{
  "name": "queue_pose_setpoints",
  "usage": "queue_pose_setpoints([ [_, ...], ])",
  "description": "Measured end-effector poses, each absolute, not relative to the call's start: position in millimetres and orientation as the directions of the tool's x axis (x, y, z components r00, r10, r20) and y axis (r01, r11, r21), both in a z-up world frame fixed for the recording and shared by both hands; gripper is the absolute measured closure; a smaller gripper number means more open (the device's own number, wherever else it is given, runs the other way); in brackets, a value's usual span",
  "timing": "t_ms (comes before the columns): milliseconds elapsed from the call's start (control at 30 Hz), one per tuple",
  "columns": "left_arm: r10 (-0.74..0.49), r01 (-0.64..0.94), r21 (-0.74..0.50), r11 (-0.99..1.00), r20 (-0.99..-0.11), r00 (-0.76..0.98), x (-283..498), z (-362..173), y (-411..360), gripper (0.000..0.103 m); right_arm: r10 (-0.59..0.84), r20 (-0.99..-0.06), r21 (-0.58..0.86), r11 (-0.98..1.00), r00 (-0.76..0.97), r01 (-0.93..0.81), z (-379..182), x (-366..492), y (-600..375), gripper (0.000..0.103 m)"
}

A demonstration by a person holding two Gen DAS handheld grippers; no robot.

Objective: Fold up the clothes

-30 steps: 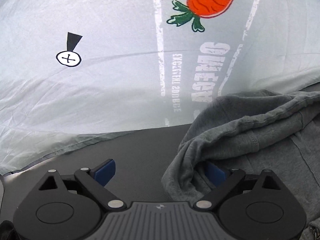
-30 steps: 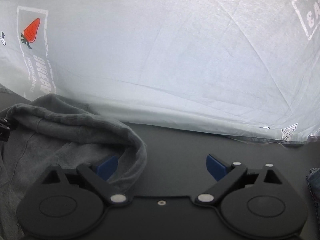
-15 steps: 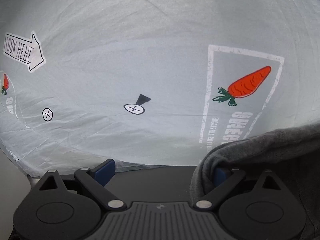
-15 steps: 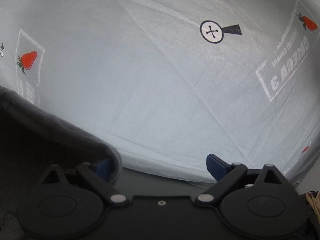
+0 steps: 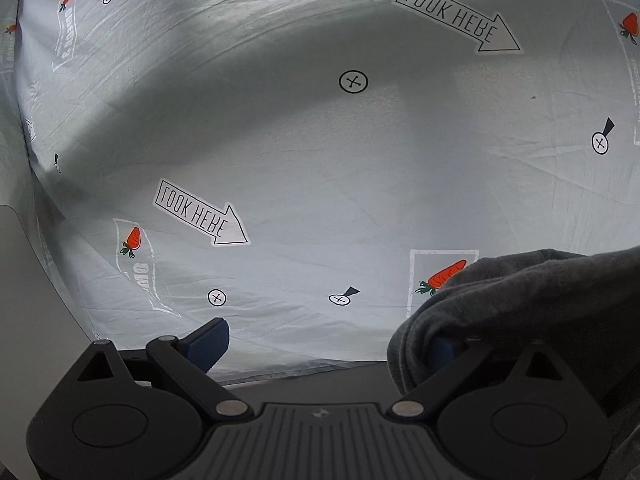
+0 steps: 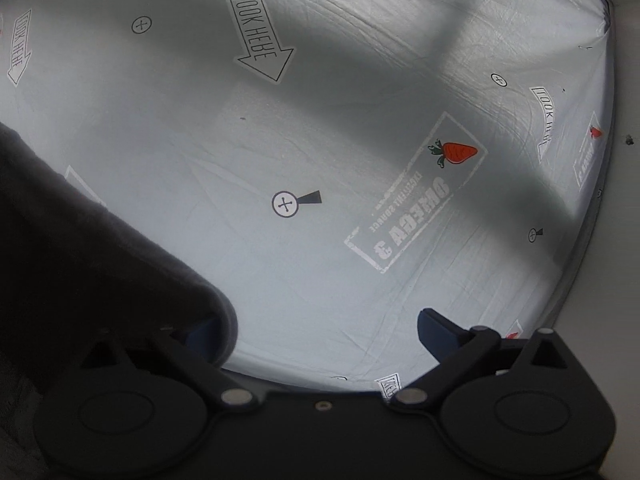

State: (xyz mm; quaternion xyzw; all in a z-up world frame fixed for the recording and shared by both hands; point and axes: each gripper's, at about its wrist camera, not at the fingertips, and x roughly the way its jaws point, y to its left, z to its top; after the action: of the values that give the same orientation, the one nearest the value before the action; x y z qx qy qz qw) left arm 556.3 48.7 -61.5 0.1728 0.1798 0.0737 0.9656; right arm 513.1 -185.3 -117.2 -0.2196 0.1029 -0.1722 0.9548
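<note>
Dark grey garment [image 5: 540, 300]; pale sheet [image 5: 300, 140] printed with orange carrots, black arrows.

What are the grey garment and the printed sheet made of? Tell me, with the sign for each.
Grey garment: looks like soft knit, likely cotton jersey or fleece; matte, heathered, draping in thick rounded folds over one side of each gripper's open jaws. Printed sheet: thin, smooth woven fabric, possibly synthetic; a faint sheen, fine sharp creases and crisp printed carrots and arrows suggest it.

Left black plastic two-finger tool [image 5: 324, 340]: ribbed grey centre plate, round pivot discs, silver rivets, blue finger pads [image 5: 210, 342]. Right black plastic two-finger tool [image 6: 320, 334]: smooth centre, one small screw.
</note>
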Motion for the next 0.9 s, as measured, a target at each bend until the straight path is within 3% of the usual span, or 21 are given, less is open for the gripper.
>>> queue_pose_setpoints([
  [167, 0.185, -0.052, 0.403, 0.914, -0.298, 0.936, 506, -66, 48, 0.005, -0.404, -0.111, -0.476, 0.824, 0.908, 0.308, -124, 464, -194, 0.002],
  [500, 0.168, -0.003, 0.362, 0.932, -0.426, 0.889, 452, -99, 56, 0.004, -0.415, -0.201, -0.476, 0.833, 0.887, 0.282, -150, 415, -203, 0.002],
  [900, 0.177, 0.099, 0.336, 0.937, -0.699, 0.693, 465, -200, 68, 0.005, -0.405, -0.428, -0.528, 0.838, 0.808, 0.14, -226, 427, -205, 0.002],
])
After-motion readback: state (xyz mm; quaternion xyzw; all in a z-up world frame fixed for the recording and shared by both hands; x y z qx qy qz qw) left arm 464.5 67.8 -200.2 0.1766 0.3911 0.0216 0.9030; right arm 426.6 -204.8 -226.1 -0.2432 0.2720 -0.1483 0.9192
